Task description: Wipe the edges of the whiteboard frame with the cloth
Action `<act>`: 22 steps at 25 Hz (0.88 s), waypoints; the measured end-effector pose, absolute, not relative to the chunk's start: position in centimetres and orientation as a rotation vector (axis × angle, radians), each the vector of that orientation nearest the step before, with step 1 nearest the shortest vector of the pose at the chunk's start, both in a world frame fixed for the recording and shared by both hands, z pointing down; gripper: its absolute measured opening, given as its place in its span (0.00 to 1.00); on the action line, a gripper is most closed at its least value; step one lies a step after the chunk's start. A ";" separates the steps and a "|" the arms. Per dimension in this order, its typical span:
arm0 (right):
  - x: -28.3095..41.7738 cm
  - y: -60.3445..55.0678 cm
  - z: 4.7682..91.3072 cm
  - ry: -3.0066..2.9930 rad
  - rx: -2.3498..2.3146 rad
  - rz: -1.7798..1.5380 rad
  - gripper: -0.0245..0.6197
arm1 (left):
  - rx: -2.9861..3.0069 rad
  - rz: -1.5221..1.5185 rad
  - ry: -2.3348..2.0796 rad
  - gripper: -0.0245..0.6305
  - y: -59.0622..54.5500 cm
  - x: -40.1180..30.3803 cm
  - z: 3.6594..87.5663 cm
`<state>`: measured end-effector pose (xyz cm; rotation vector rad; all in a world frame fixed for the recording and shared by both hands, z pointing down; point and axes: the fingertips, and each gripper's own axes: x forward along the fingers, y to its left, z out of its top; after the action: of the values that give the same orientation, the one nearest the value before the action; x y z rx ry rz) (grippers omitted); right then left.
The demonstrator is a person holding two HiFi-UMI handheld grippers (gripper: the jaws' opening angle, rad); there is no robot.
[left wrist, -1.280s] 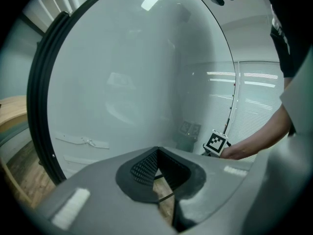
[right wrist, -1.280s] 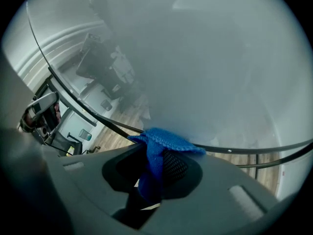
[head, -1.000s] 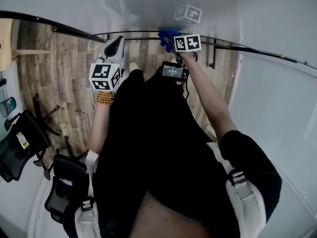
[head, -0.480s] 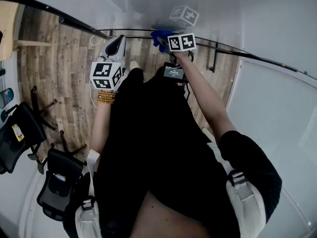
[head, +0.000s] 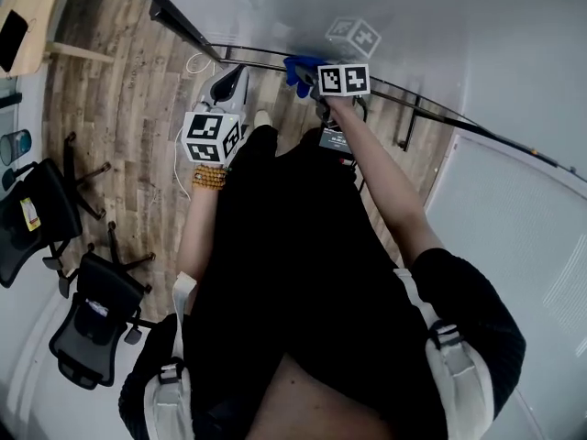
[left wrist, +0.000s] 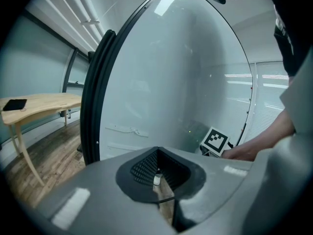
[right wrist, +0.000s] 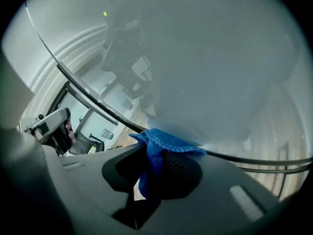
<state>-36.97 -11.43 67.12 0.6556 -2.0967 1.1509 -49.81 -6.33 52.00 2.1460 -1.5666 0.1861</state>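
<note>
Right gripper (right wrist: 156, 168): jaws clamped on blue knitted cloth (right wrist: 164, 143). Cloth bunched, touching thin black whiteboard frame (right wrist: 93, 99), seemingly its lower edge.

Step well done, by judgement: wrap cloth over frame lip, even pressure, slide along frame, stay off glossy white board face (right wrist: 205, 53).

Left gripper (left wrist: 157, 180): jaws together, nothing between, near frame's upright side.

Hidden: exact contact line under cloth. Frame corners cut off. Dirt on frame not discernible.

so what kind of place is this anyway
Most likely an office or meeting room: a large white whiteboard with a black frame, black wheeled office chairs on a wood-plank floor, and a light wooden desk beside the board.
</note>
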 end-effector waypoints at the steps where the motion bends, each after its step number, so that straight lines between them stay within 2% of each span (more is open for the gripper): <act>1: -37.7 -11.4 67.2 -2.102 0.657 1.153 0.20 | 2.140 0.185 -1.574 0.04 -6.2 -50.1 52.1; 22: -47.6 -10.5 66.3 -2.142 0.636 1.243 0.20 | 2.053 0.171 -1.678 0.04 -4.2 -53.3 51.3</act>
<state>-47.61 -10.54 66.26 0.6363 -2.1421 1.2433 -53.27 -4.21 51.31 2.0527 -1.6775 0.1713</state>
